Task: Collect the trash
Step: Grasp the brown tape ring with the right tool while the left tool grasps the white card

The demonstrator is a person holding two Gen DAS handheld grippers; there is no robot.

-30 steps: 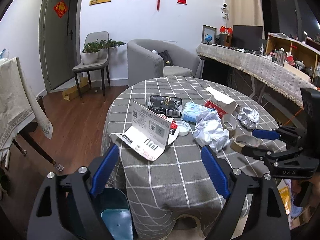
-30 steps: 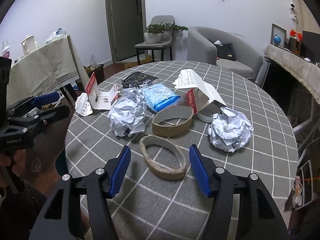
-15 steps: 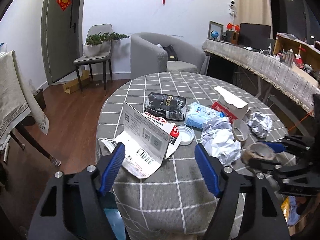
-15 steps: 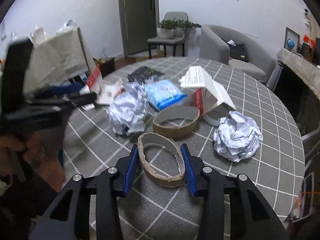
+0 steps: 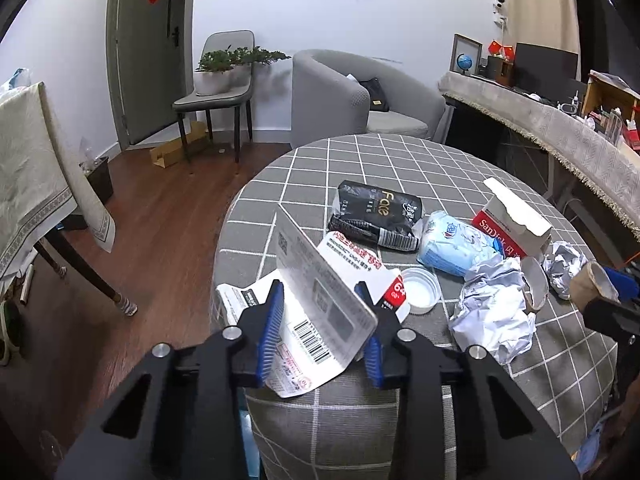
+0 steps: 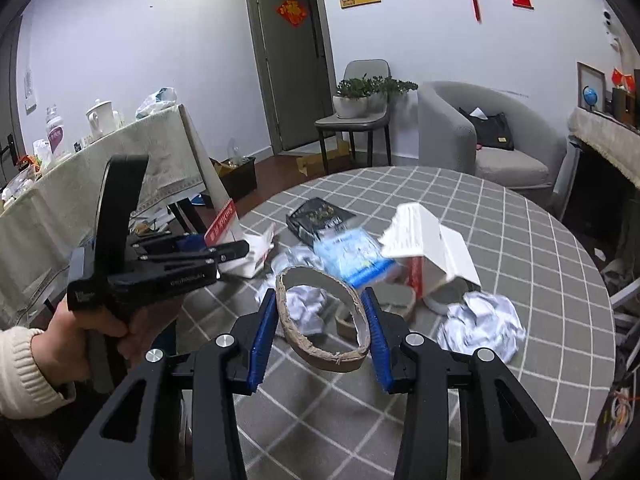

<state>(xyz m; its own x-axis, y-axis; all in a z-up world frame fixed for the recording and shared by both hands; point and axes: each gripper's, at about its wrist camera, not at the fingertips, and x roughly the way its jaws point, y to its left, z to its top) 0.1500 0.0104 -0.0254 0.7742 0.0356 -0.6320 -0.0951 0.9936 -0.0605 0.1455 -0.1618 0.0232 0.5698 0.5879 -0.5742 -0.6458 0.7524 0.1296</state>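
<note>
My left gripper [image 5: 322, 330] is shut on a white folded cardboard package [image 5: 320, 284] with barcodes at the near left edge of the round table [image 5: 360, 156]. My right gripper [image 6: 322, 334] is shut on a brown cardboard tape ring [image 6: 320, 320] and holds it lifted above the table [image 6: 520, 240]. The ring also shows at the right edge of the left wrist view [image 5: 592, 280]. The left gripper shows in the right wrist view [image 6: 224, 250].
On the checked tablecloth lie a black packet [image 5: 374, 214], a blue tissue pack [image 5: 456, 244], a red and white box [image 5: 516, 220], crumpled paper balls [image 5: 494, 308] [image 6: 484, 320], a white lid [image 5: 420, 290] and another tape ring [image 6: 394, 298]. A cloth-covered table [image 6: 100, 160] stands left.
My left gripper moved forward and closed on the white package. My right gripper closed on the tape ring and lifted it off the table.
</note>
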